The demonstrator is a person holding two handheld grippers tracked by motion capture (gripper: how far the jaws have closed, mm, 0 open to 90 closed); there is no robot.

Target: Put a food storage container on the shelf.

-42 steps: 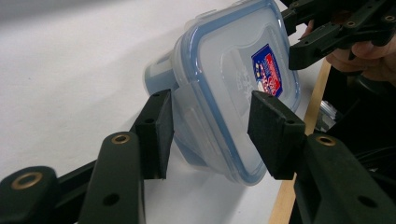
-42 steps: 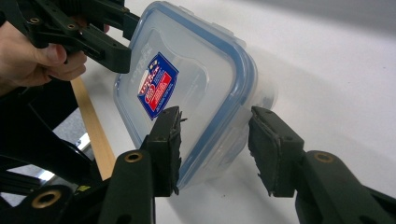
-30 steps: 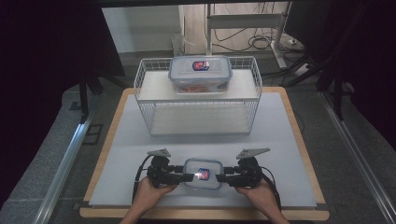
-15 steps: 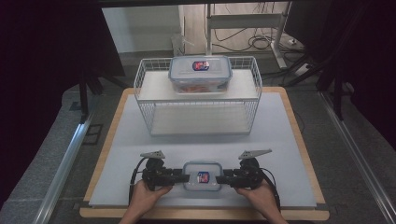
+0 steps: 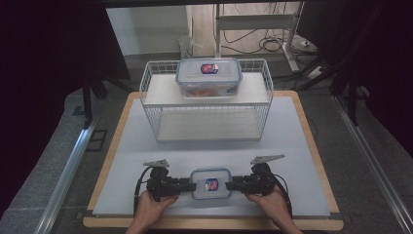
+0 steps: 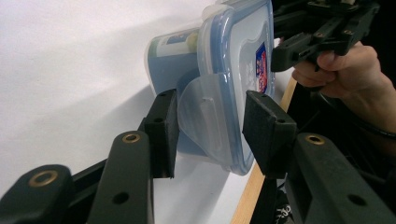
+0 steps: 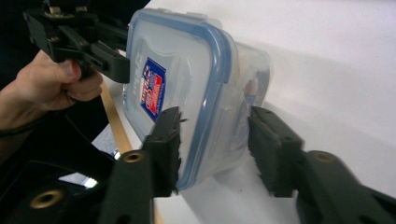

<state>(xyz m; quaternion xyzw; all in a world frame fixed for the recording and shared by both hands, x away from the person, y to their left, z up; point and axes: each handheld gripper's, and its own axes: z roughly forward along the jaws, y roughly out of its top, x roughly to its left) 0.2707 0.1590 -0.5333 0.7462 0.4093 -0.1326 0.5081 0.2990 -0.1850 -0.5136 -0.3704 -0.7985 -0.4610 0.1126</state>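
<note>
Container [image 5: 210, 184] sits on the white table [image 5: 146, 146] near its front edge, between the two grippers: small clear food box with a blue-rimmed snap lid and a red-blue label on top. Left gripper [image 5: 187, 184] comes in from the box's left end, right gripper [image 5: 233, 185] from its right end, each held in one of the person's hands (left hand [image 5: 151, 207], right hand [image 5: 272, 204]).

Left gripper view: jaws straddle the box end, one pad under the base side, one over the lid side, with the clear latch flap [image 6: 205, 116] between them. Gap visible on both sides of the flap, so released, not clamped. Opposite gripper and the hand holding it show at the far end of the box.

Right gripper view: same story, jaws spread either side of the lid rim [image 7: 212, 93] and box wall. The lid-side pad is close to or touching the lid, the other stands clear of the wall. Not grasping.

Second box of the same type [image 5: 209, 77], bigger, orange contents, sits on the top shelf of the white wire rack [image 5: 156, 117] at the back of the table, well apart from the grippers. The table has a wooden border [image 5: 311, 146].
</note>
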